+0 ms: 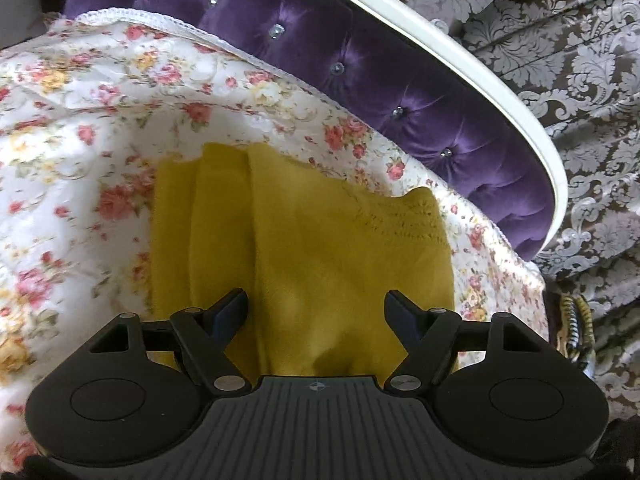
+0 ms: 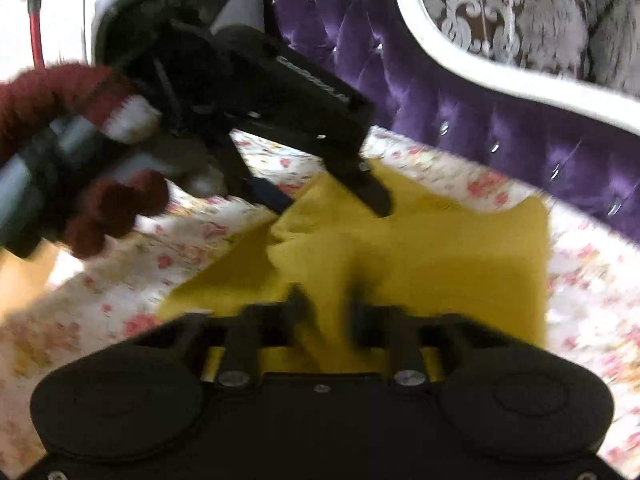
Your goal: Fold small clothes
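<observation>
Purple tufted upholstery (image 1: 360, 92) with small glinting studs and a white curved frame (image 1: 480, 80) is backing a seat that is wearing a floral quilted cover (image 1: 100, 120); behind the frame, brown and silver damask fabric (image 1: 580, 60) is hanging. On the cover, just in front of the purple back, a mustard-yellow knitted garment (image 1: 320, 240) is lying partly folded, with lengthwise creases on its side away from the damask and an openwork pattern near the corner closest to the purple back.

In the left wrist view, the left gripper (image 1: 316, 304) is hovering over the near edge of the garment with its jaws standing wide apart, the yellow cloth showing between them and neither pad pressing on it.

In the right wrist view, which is blurred, the right gripper (image 2: 324, 312) is sitting at the garment's (image 2: 440, 260) near edge with its jaws drawn narrow, a raised fold of yellow cloth pinched between them. Farther along the garment, toward the purple back, the left gripper (image 2: 336, 200) is pointing down with its fingertips over the cloth, carried by a hand in a dark red knitted glove (image 2: 108, 208).
</observation>
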A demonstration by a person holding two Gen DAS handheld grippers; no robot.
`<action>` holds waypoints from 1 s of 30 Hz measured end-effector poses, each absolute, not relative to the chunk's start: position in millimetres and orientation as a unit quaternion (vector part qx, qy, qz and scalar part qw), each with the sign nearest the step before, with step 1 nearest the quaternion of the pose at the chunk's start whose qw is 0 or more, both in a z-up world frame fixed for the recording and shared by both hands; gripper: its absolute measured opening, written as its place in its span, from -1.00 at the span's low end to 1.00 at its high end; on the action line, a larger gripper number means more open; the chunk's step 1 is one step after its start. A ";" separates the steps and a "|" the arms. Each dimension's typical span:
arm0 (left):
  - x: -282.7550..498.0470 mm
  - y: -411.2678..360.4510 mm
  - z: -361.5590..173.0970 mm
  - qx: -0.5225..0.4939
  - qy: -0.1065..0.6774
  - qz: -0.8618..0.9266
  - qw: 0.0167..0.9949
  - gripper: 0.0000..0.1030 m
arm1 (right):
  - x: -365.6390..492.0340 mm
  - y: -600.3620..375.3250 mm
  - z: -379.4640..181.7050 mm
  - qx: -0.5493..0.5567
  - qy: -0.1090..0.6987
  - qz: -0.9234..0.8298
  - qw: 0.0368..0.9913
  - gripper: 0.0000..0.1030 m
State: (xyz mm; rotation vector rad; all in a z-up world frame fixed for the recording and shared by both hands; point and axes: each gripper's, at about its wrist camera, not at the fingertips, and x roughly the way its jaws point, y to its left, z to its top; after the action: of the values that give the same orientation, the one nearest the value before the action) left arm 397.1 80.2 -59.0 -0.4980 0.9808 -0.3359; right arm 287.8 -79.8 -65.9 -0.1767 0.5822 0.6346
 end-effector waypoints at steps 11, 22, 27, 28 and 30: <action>430.2 64.6 -63.6 -0.253 0.440 -0.177 0.843 -0.80 | 262.9 -93.7 -61.3 -0.060 0.249 0.304 0.917 -0.73; 421.0 94.8 -29.1 -0.166 0.417 -0.188 0.874 -0.79 | 239.5 -39.5 -58.7 -0.139 0.195 0.299 0.924 -0.74; 429.9 113.7 -71.7 -0.208 0.455 -0.176 0.848 -0.72 | 224.5 -18.1 -80.5 -0.198 0.224 0.363 0.882 -0.56; 429.3 117.9 -73.3 -0.222 0.452 -0.181 0.845 -0.72 | 220.6 -22.0 -78.2 -0.192 0.226 0.382 0.875 -0.61; 430.0 122.9 -73.6 -0.232 0.452 -0.185 0.841 -0.72 | 218.6 -32.8 -69.3 -0.166 0.223 0.392 0.877 -0.48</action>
State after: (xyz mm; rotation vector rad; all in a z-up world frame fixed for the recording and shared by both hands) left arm 430.0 122.9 -73.6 -0.4910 0.9548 -0.3906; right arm 218.6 -32.8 -69.3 -0.3467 0.4660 0.8179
